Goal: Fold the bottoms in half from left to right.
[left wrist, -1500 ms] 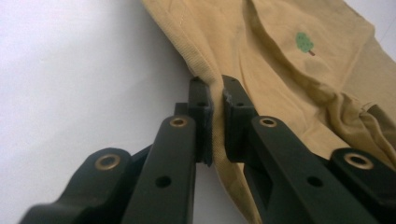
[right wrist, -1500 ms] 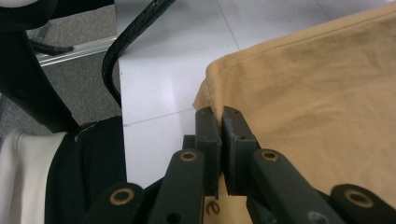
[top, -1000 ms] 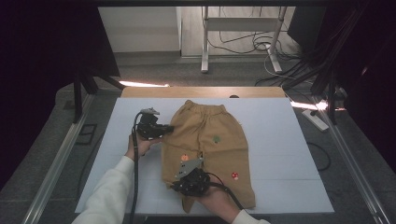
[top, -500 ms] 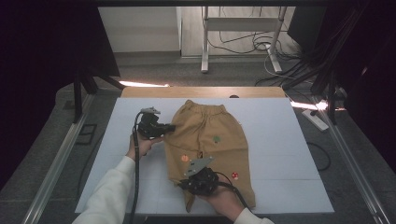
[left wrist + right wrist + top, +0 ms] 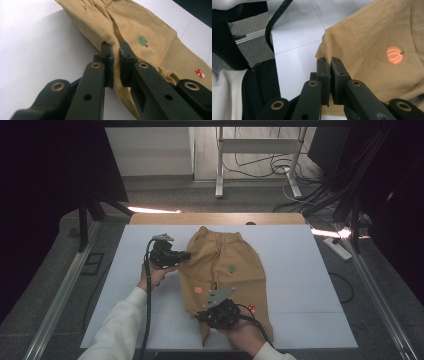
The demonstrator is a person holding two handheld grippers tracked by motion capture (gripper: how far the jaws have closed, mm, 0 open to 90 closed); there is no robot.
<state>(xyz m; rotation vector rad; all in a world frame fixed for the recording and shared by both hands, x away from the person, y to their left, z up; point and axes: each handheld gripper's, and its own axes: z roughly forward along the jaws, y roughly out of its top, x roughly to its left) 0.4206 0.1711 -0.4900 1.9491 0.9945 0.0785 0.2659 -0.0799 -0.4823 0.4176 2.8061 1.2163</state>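
Right gripper (image 5: 210,312) dragged trousers (image 5: 225,265) hem rightward.

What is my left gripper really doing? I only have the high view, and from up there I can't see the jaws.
Observer: The left gripper is shut on a pinched ridge of the tan trousers, at their side edge.
Operator: And the right one?
Observer: The right gripper is shut on the trousers' hem corner, which is lifted slightly off the white table.
Operator: Any print near that corner?
Observer: An orange pumpkin sits on the cloth just beyond the right jaws; a green tree lies beyond the left ones.
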